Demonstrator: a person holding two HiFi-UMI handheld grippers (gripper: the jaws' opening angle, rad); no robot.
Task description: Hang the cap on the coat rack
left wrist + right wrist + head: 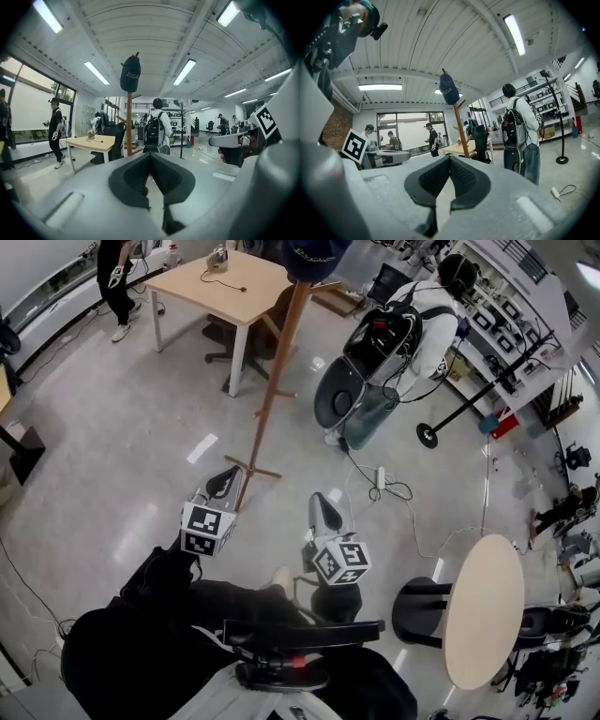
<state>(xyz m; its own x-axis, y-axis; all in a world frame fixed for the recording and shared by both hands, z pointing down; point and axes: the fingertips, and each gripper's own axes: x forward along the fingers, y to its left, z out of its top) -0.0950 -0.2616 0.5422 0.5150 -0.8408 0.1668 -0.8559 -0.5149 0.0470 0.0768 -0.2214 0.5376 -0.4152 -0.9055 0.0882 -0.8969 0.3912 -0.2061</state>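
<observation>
The dark cap (130, 74) sits atop the upright wooden coat rack (277, 362), ahead of and well above both grippers, with the left gripper (223, 482) nearer the rack's foot than the right gripper (324, 512), both jaws pressed together on nothing.

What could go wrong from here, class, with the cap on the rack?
The cap perches on the very top of the rack, so a knock could tip it off. A person with a backpack stands close and might bump the rack. A floor cable nearby could trip someone.
</observation>
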